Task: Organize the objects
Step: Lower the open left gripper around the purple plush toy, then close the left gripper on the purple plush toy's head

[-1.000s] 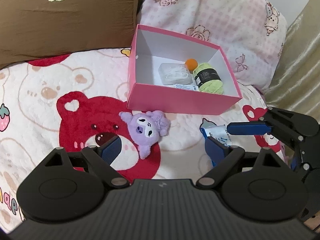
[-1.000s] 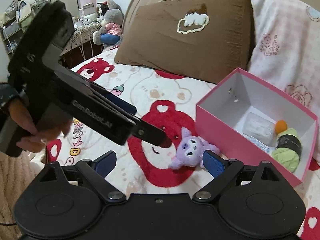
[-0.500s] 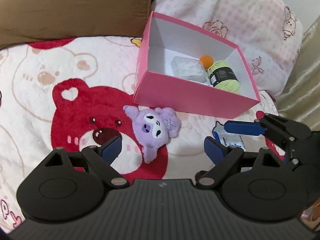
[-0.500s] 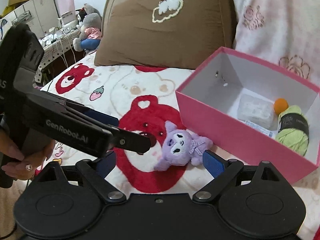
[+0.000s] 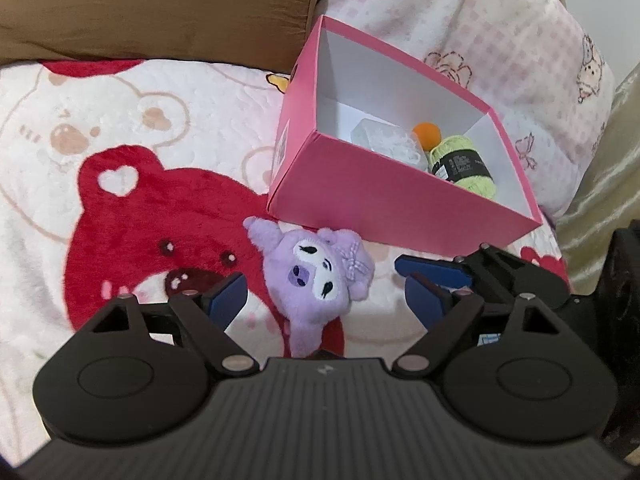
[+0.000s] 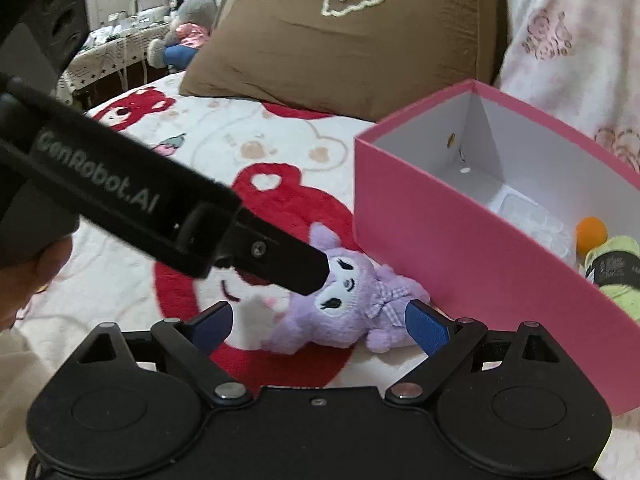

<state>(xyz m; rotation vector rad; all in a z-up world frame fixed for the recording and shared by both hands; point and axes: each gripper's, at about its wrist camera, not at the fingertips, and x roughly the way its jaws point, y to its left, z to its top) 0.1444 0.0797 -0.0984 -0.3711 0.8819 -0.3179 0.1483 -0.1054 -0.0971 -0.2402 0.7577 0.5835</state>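
A purple plush toy (image 5: 316,280) lies on the bear-print blanket just in front of the pink box (image 5: 400,200). My left gripper (image 5: 324,300) straddles the toy; its jaws are closing, and the pads stand clear of the plush on both sides. In the right wrist view the toy (image 6: 352,312) also lies between the open fingers of my right gripper (image 6: 320,326), and a left gripper finger (image 6: 280,264) covers part of its head. The box holds green yarn (image 5: 464,164), an orange ball (image 5: 427,134) and a clear packet (image 5: 384,142).
A brown pillow (image 6: 360,40) and a pink floral pillow (image 5: 480,32) stand behind the box. One blue right gripper finger (image 5: 436,271) reaches in beside the box's near wall. A hand (image 6: 24,280) holds the left gripper. A cluttered side table (image 6: 120,44) stands far back.
Both grippers have come down and closer to the purple plush toy, which now sits between their fingers. The left fingers have narrowed slightly. The box and its contents have not moved.
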